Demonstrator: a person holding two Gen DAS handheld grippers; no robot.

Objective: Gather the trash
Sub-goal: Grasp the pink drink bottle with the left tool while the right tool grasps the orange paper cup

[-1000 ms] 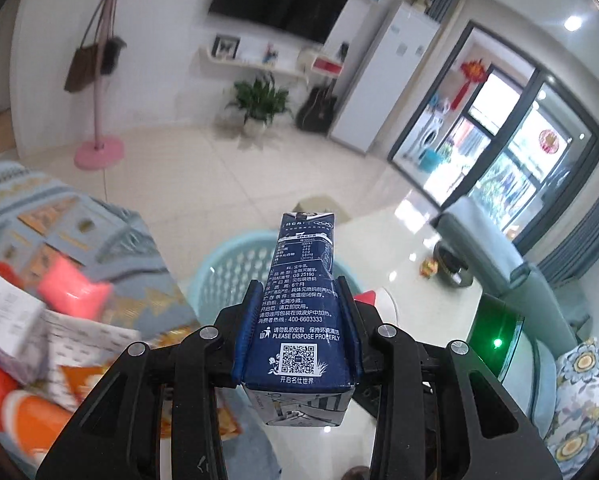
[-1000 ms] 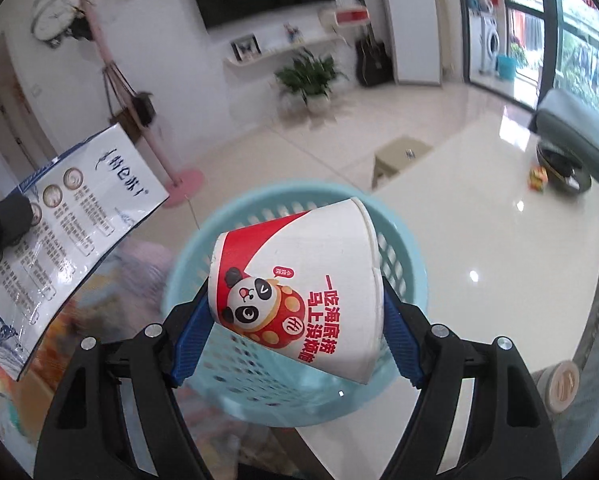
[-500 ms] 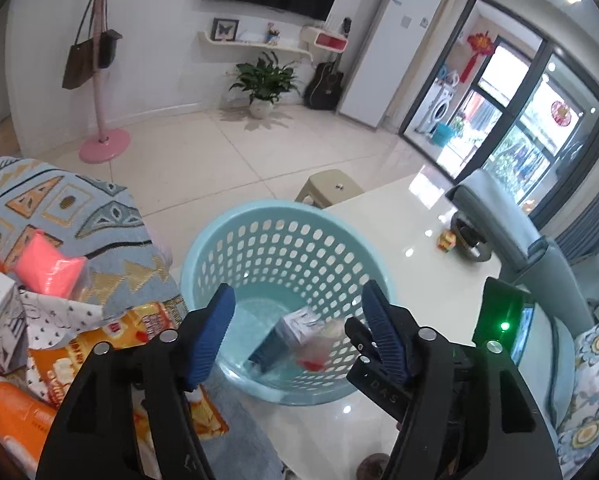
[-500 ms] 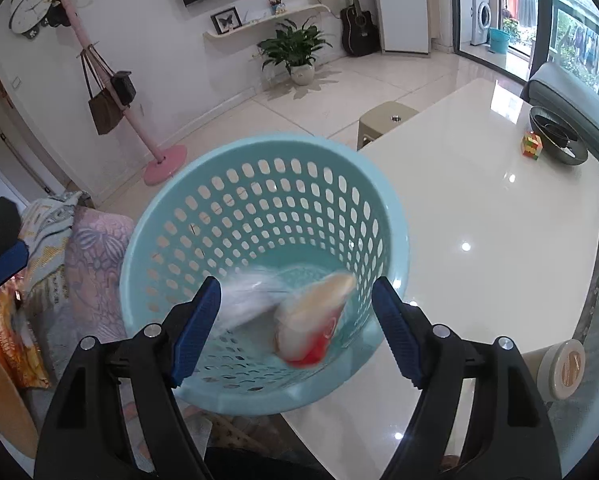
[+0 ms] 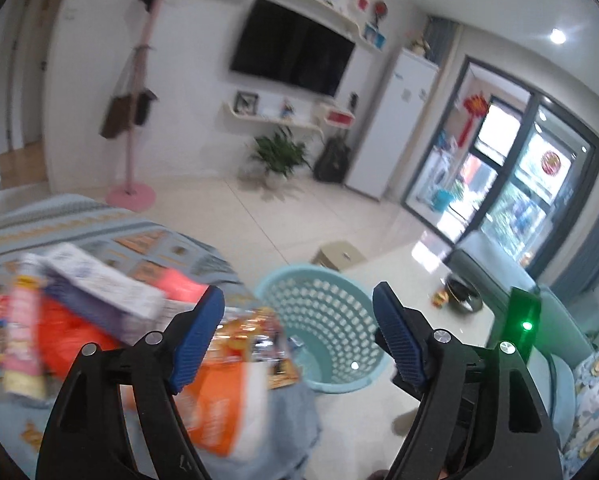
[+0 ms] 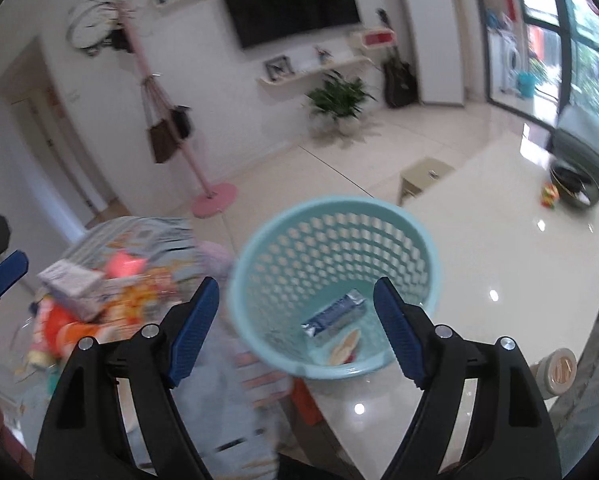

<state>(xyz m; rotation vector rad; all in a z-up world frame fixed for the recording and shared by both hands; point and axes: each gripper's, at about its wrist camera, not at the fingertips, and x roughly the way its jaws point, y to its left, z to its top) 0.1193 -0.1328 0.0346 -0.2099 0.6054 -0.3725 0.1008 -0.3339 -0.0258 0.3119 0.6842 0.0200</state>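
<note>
A light blue perforated basket (image 6: 335,240) (image 5: 319,312) stands on the glossy white table. In its bottom lie a dark blue milk carton (image 6: 335,314) and a red and white paper cup (image 6: 345,348). My right gripper (image 6: 297,320) hangs open above the basket's near rim, nothing between its fingers. My left gripper (image 5: 299,328) is pulled back to the left; its jaws are opening and nothing is between them. A blurred heap of trash lies on the patterned blanket at the left: an orange packet (image 5: 215,408), a white box (image 5: 103,284) (image 6: 71,282) and a pink wrapper (image 5: 179,290).
A roll of tape (image 6: 559,372) sits near the table's right edge. A black bowl (image 6: 573,184) and a small toy (image 6: 549,194) rest at the table's far side. A beige stool (image 6: 421,172) stands beyond the basket. A device with a green light (image 5: 519,320) is at the right.
Both grippers let go: the milk carton and the paper cup dropped into the basket. Both hands then rose and pulled back, the left one swinging left toward the trash heap.
</note>
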